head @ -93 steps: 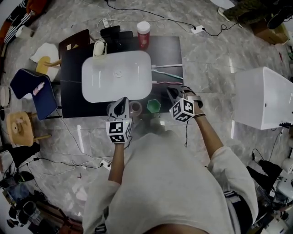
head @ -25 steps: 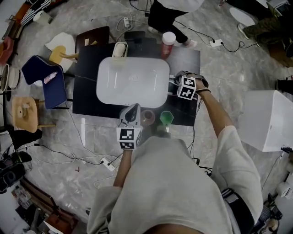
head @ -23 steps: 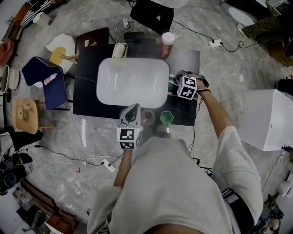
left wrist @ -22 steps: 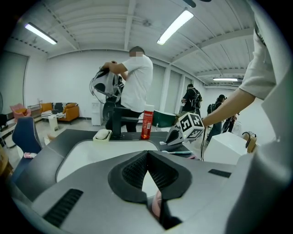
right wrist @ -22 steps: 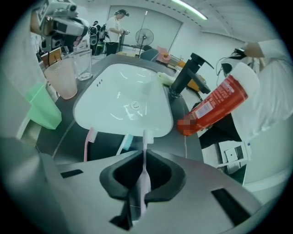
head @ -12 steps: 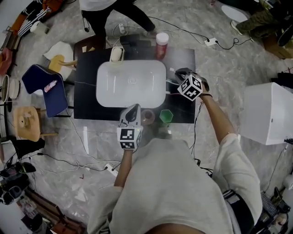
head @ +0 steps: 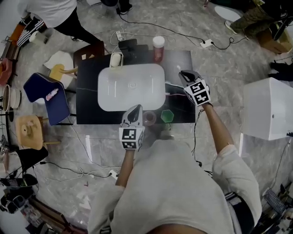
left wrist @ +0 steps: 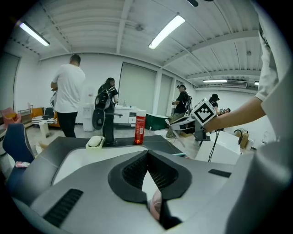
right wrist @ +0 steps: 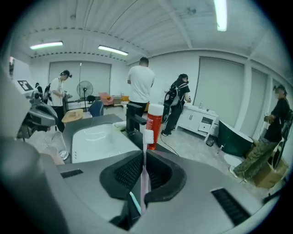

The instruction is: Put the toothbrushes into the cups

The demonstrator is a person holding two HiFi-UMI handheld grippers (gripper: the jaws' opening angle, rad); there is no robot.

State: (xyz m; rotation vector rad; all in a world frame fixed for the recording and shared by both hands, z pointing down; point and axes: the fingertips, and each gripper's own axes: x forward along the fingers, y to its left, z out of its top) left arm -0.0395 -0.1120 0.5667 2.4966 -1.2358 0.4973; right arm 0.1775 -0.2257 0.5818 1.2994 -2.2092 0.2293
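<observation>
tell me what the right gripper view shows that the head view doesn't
Only the right gripper view: the right gripper shut on a toothbrush with its bristles up, and the ceiling lights. Only the head view: the green cup in front of the sink, and the marker cube on the right gripper. Both: the white sink, the red bottle and the left gripper.

Black counter (head: 87,98) with basin (head: 131,87), cups (head: 167,116), bottle (head: 158,48)
</observation>
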